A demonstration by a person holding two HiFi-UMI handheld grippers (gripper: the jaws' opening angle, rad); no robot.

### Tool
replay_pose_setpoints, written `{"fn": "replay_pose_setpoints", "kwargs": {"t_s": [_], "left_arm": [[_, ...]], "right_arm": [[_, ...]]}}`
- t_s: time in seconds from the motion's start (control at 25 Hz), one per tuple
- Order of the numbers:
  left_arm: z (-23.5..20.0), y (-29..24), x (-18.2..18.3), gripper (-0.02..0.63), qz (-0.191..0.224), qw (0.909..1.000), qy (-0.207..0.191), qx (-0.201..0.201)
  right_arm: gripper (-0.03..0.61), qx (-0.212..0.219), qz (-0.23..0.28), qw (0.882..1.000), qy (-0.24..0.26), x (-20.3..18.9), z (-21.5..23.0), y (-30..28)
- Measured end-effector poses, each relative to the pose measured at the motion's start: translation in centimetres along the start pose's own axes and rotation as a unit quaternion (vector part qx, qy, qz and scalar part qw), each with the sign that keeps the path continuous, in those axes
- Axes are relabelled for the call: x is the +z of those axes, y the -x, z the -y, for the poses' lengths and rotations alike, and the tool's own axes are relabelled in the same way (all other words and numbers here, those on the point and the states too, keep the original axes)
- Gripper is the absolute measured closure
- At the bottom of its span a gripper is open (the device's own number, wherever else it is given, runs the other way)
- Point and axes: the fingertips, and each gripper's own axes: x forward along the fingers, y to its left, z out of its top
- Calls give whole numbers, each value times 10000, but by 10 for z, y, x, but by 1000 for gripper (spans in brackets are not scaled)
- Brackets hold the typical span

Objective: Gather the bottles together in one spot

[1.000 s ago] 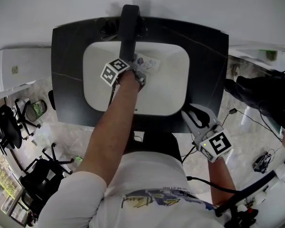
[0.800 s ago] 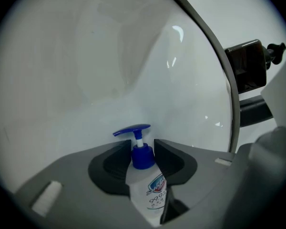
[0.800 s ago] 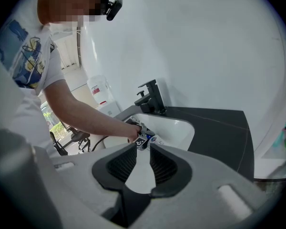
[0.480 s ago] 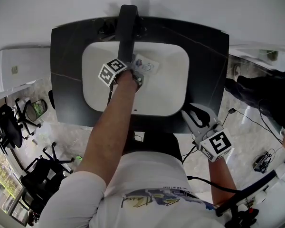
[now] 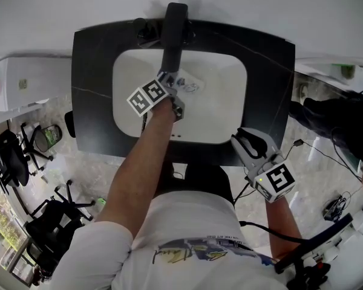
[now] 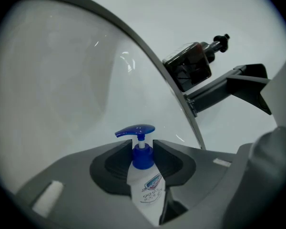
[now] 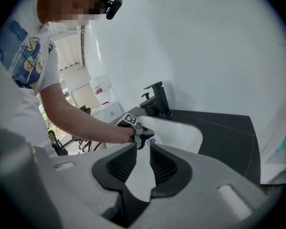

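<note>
Soap bottle (image 6: 144, 187) with blue pump, gripped at its neck by the left hand-held gripper (image 6: 142, 150), whose jaws have just been closing, above a white sink (image 5: 224, 122). It is best kept upright and carried to the dark bottle (image 6: 188, 67) beside the tap (image 5: 172, 32). The right hand-held gripper (image 7: 142, 162) gapes empty. Black surface (image 5: 267, 65), white wall, office chairs (image 5: 12, 162).

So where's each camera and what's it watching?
Head view: on the head, looking down at the sink; shows arms, left gripper, right gripper.
Left gripper view: rides that gripper, faces the sink; jaws just closed onto a pump bottle.
Right gripper view: rides that gripper, faces the faucet; jaws apart, empty.
Shared: faucet, in head and right gripper views.
</note>
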Motion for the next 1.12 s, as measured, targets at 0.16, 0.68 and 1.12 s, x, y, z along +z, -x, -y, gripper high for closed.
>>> {"fn": "replay_pose_setpoints", "kwargs": {"t_s": [0.16, 0.68, 1.12], "left_arm": [[17, 18, 1, 477, -19, 9956, -911, -218], [46, 76, 0, 480, -147, 9147, -3988, -644], [75, 140, 55, 482, 207, 8572, -5042, -1032]], "right_arm": [[491, -29, 52, 10000, 64, 4, -11, -2], [491, -157, 121, 9996, 207, 0, -67, -7], [491, -88, 308, 9991, 286, 4, -114, -19]]}}
